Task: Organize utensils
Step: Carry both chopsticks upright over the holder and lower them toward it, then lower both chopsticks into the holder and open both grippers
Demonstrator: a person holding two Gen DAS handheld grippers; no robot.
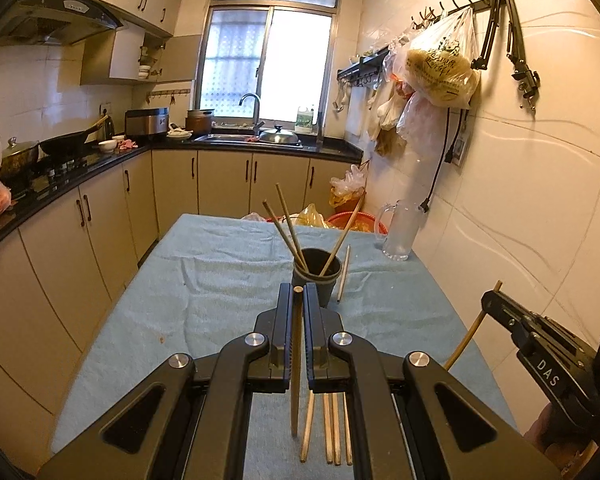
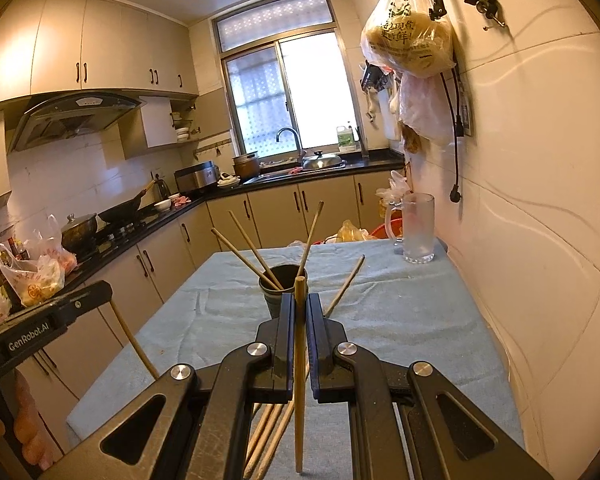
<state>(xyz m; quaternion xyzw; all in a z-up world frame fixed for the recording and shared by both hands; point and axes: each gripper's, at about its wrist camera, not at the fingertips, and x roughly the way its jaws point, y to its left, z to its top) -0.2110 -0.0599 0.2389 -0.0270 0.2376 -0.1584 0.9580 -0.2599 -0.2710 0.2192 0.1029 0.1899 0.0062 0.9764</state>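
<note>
A dark cup (image 1: 315,276) stands mid-table on the blue cloth (image 1: 220,288) with three chopsticks leaning in it; it also shows in the right wrist view (image 2: 278,286). My left gripper (image 1: 298,294) is shut on a chopstick (image 1: 296,360), held upright just in front of the cup. My right gripper (image 2: 299,300) is shut on another chopstick (image 2: 299,360), also upright near the cup. Several loose chopsticks (image 1: 332,428) lie on the cloth below my grippers, also seen in the right wrist view (image 2: 268,436). One chopstick (image 1: 343,272) lies right of the cup.
A frosted glass mug (image 1: 400,228) stands at the table's far right by the tiled wall. Plastic bags (image 1: 440,68) hang from a wall rack. Kitchen counters with a wok (image 1: 66,142) run along the left. A red basin (image 1: 356,222) sits behind the table.
</note>
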